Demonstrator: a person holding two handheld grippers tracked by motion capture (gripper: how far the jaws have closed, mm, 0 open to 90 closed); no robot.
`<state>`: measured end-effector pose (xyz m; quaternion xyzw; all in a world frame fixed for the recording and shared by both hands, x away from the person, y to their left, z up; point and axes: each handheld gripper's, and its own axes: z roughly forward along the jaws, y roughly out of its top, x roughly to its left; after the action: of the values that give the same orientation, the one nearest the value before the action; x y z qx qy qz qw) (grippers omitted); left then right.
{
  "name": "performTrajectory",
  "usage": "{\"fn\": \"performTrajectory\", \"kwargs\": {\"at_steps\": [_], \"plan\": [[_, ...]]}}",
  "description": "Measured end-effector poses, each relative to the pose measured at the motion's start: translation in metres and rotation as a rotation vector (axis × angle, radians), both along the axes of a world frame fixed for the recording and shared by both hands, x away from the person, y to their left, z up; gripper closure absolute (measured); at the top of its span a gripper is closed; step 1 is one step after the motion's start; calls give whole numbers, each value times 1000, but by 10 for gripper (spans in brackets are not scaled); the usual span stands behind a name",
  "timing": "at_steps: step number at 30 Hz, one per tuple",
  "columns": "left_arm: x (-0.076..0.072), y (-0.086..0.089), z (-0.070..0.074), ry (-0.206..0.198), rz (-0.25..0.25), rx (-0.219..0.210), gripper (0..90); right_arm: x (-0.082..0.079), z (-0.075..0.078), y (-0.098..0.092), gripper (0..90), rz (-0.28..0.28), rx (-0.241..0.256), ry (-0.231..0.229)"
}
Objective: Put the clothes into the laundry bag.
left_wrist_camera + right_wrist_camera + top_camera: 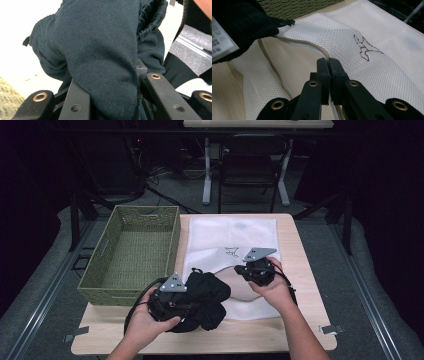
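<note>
Two grippers are working together here, and the job looks like loading a dark garment [207, 297] into a white mesh laundry bag [230, 237]. The left gripper [172, 305] is pinching a thick fold of the black knit cloth between its jaws, and in the left gripper view that fabric [100, 50] is bulging up between them, bunched and heavy. The bundle is sitting near the front edge of the tabletop [300, 330], right at the bag's mouth, which seems the point of carrying it there. Over on the other side, the right gripper [257, 270] is pressed tight on the upper lip of the bag's opening, jaws together on the zipper seam [322, 51], and it is lifting that edge so the mouth is gaping. That hold looks meant to keep the way in open while the cloth is being fed under. A green woven basket [132, 252] is waiting along the left edge, apart from the action.
</note>
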<state>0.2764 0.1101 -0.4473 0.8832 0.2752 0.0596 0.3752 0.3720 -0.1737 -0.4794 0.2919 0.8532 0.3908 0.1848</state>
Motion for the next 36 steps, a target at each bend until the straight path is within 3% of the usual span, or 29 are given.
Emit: {"fn": "performTrajectory", "kwargs": {"at_steps": [11,36], "plan": [[0,-19,-18,25,-28,-4,695,0,-2,2,880,3,-1,5],[5,-50,-32,37,-70,-7,697,-1,-2,4,880,8,10,9]]}}
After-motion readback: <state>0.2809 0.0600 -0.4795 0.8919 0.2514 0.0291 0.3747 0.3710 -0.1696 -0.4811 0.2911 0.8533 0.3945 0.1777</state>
